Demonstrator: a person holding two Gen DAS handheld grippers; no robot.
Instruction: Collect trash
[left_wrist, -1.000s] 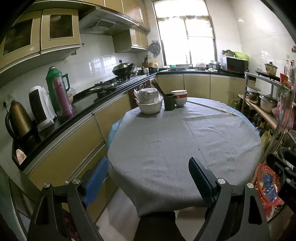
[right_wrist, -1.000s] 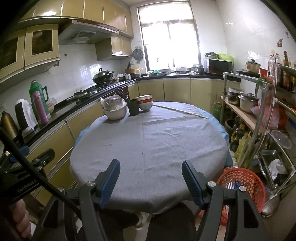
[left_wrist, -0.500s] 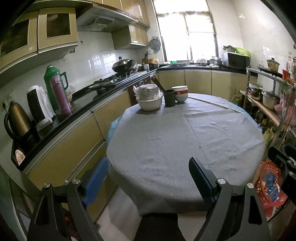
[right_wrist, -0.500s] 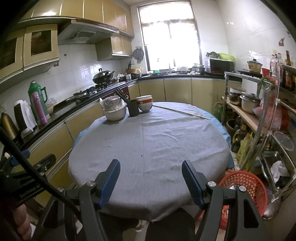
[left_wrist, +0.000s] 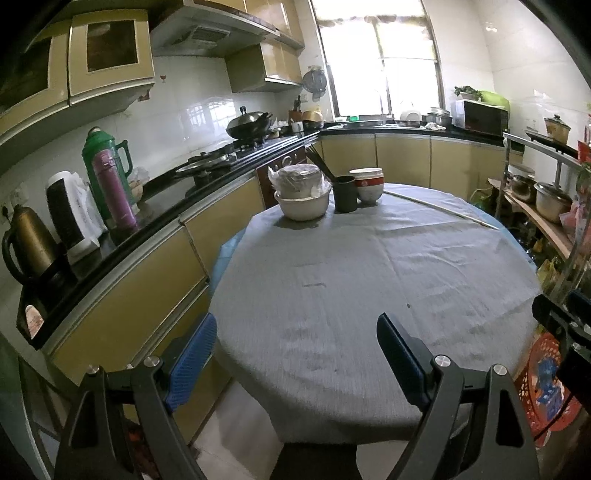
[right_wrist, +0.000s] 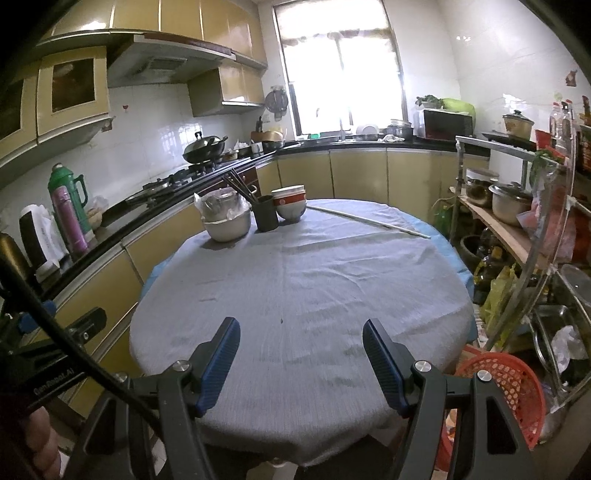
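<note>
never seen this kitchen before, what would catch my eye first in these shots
The round table under a grey cloth fills the middle, bare but for bowls, a dark chopstick cup and a covered dish clustered at its far edge. On the floor to its right stands a red basket. Both the left gripper and right gripper hang open and empty over the near edge.

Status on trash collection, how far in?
Done: nothing visibly collected. The grey cloth on the table shows only small dark specks and faint marks. In hand: nothing; the left tool and right tool are both open and empty at the near table edge. Left: the plastic-wrapped bowl stack at the far side may be trash. A red basket sits on the floor to the right.
</note>
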